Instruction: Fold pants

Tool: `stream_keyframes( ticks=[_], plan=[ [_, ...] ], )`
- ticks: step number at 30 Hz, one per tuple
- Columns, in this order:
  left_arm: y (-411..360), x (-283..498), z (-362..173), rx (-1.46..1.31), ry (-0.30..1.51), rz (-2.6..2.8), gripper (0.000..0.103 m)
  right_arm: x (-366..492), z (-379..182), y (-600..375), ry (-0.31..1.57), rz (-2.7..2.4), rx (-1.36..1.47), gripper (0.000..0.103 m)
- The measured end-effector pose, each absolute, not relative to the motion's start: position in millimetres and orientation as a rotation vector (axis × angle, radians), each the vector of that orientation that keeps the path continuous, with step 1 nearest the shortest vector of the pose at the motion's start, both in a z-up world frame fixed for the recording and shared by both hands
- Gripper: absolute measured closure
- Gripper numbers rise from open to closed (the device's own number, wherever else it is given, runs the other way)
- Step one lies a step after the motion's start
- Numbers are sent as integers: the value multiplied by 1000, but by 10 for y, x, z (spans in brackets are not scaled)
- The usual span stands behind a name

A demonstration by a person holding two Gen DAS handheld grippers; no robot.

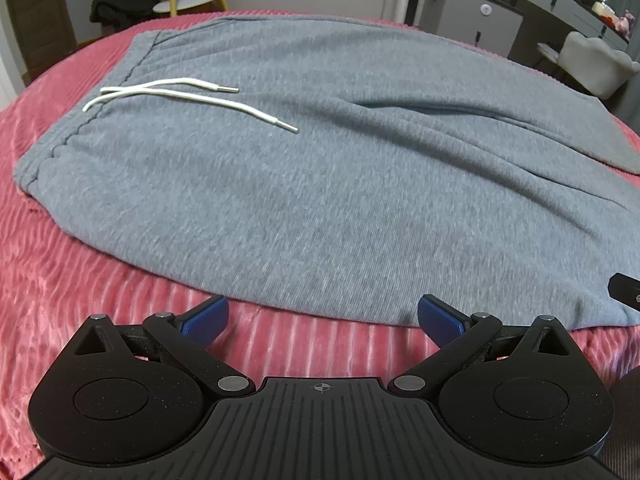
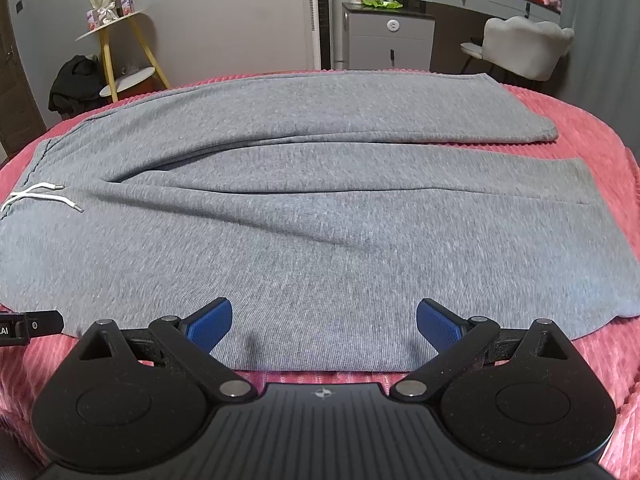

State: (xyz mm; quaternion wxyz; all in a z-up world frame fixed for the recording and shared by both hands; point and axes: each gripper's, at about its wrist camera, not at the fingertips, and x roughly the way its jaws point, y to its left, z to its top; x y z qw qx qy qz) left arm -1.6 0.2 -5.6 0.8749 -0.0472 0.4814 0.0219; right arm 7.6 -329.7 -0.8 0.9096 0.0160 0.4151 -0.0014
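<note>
Grey knit pants [image 1: 320,184] lie spread flat across the pink ribbed bed [image 1: 80,280] in the left wrist view, waistband toward the bed's left edge, white drawstring [image 1: 192,98] loose on top. The left hand-held gripper [image 1: 323,322] hovers at the bed's near edge, its blue pads wide apart and holding nothing, just short of the pants' near hem line.

From the right wrist view, both legs run side by side toward the bed's right edge, the far leg [image 2: 360,108] lightly creased along the gap between them. The right hand-held gripper [image 2: 324,322] is likewise spread wide and empty, its pads over the near leg's edge.

Folding looks not yet begun; the likely next move is pinching the near edge at two spots and carrying it over the far leg.
</note>
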Motion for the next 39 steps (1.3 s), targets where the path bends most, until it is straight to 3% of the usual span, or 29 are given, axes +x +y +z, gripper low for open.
stream_keyframes(
  ticks=[39],
  plan=[
    [-13,-12,-69,-95,1024,46,0,84,-7,-3323,856,1,53,4]
  ],
)
